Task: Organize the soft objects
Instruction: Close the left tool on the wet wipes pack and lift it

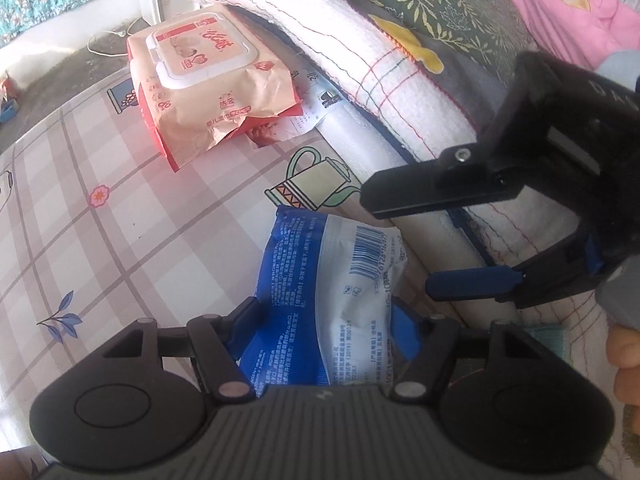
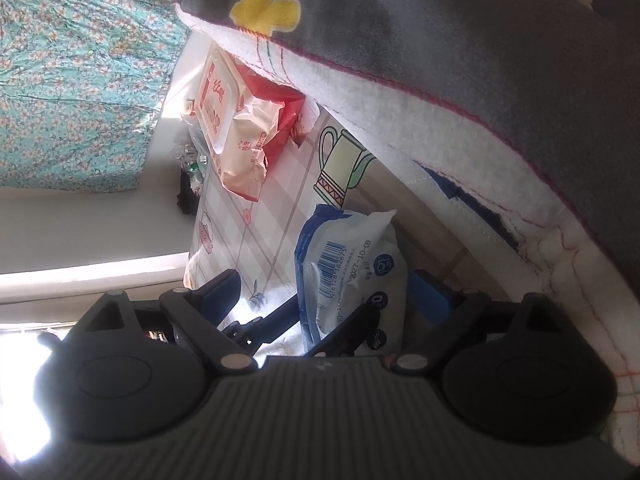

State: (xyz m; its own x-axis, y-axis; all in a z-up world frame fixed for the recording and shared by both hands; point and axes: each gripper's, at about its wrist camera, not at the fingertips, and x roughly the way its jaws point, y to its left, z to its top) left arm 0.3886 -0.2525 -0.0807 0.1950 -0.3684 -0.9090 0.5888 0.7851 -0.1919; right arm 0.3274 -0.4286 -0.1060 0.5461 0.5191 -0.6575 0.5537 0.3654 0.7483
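Note:
A blue and white wipes pack (image 1: 320,280) (image 2: 348,264) stands on its edge on the plaid tablecloth (image 1: 100,208). My left gripper (image 1: 324,324) is shut on the pack's lower part, a blue pad against each side. In the right wrist view the left gripper (image 2: 314,320) shows as dark fingers flanking the pack's bottom. My right gripper (image 1: 400,242) (image 2: 328,294) comes in from the right with its jaws wide open around the pack's upper end, and its pads do not press on it. An orange and beige wipes pack (image 1: 200,80) (image 2: 236,128) with a white lid lies farther back.
A stack of folded cloths (image 1: 380,60) (image 2: 440,80), white with coloured stitching under grey leaf print, lies close on the right of the blue pack. Pink fabric (image 1: 560,8) lies behind it. A printed leaflet (image 1: 316,100) sticks out under the stack. The table's far edge (image 1: 60,108) drops to a dark floor.

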